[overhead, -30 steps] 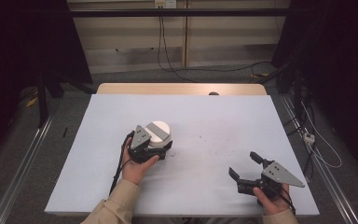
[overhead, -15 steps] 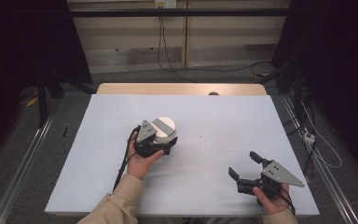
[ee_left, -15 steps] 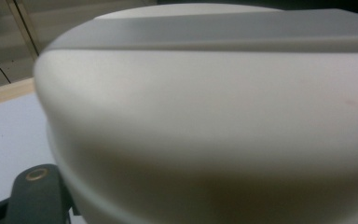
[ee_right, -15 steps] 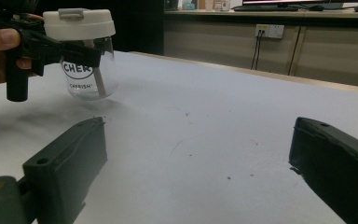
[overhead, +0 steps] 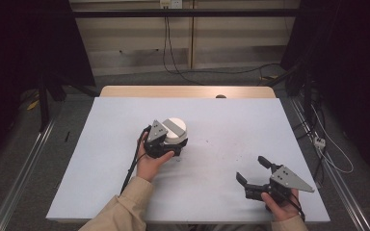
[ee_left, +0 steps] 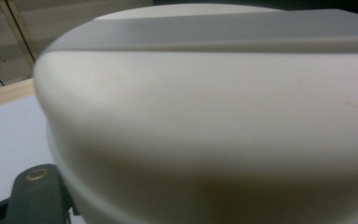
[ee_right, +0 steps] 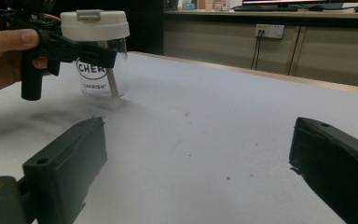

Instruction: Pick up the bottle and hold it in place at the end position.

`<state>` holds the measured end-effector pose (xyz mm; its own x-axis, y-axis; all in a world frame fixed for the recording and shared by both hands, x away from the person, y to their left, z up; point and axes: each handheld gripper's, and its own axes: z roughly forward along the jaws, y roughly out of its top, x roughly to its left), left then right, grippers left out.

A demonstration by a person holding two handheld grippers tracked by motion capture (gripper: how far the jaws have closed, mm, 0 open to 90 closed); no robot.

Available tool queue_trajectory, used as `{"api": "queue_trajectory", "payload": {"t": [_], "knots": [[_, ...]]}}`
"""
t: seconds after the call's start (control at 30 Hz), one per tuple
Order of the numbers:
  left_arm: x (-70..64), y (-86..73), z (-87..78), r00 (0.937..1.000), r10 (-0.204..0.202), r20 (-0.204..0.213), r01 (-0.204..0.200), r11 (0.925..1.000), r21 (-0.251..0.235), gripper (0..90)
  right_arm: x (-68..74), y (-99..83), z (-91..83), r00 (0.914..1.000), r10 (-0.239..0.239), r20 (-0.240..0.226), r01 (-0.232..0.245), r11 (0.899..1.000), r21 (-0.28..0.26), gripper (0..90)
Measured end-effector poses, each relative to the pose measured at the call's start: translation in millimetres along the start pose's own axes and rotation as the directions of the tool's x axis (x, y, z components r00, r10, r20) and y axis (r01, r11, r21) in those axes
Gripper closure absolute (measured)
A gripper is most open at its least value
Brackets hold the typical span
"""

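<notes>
L gripper now further right, gripping jar.

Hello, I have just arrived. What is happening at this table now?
A person works at a light grey table with a hand-held two-jaw tool in each hand. The left tool is at a clear glass jar with a white lid; its jaws stand on either side of the jar just under the lid, though a firm grip cannot be confirmed. The jar stands upright on the table. The right tool rests near the table's front edge, jaws wide open and holding nothing.
</notes>
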<state>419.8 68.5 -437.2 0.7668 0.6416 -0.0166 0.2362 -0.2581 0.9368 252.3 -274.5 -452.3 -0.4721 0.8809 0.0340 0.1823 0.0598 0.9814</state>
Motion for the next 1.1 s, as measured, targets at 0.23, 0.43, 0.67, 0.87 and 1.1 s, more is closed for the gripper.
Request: {"api": "queue_trajectory", "payload": {"t": [0.23,0.43,0.67,0.87,1.1], "knots": [[-0.8,3.5,9.5,0.9999,0.012,0.005,-0.012,0.9999,-0.004,18.4,-0.1,-0.2,0.3,1.0000,-0.003,0.001,0.003,1.000,0.001,3.6],[2.5,2.1,13.9,1.0000,-0.003,-0.004,0.003,1.0000,0.000,18.5,-0.4,-0.3,0.3,1.0000,-0.003,0.001,0.003,1.000,0.000,3.6],[7.5,0.1,17.7,0.9998,-0.016,-0.011,0.016,0.9999,-0.004,18.4,0.2,-0.4,0.7,1.0000,-0.004,-0.001,0.004,1.000,0.003,3.6],[4.4,5.4,21.7,1.0000,-0.006,-0.002,0.006,1.0000,-0.002,18.5,-0.2,-0.6,0.9,1.0000,-0.004,0.000,0.004,1.000,0.004,3.6],[3.7,6.2,26.4,0.9999,-0.014,0.003,0.014,0.9999,0.005,18.4,-0.6,-0.7,0.6,1.0000,-0.005,0.001,0.005,1.000,0.002,3.6]]}}
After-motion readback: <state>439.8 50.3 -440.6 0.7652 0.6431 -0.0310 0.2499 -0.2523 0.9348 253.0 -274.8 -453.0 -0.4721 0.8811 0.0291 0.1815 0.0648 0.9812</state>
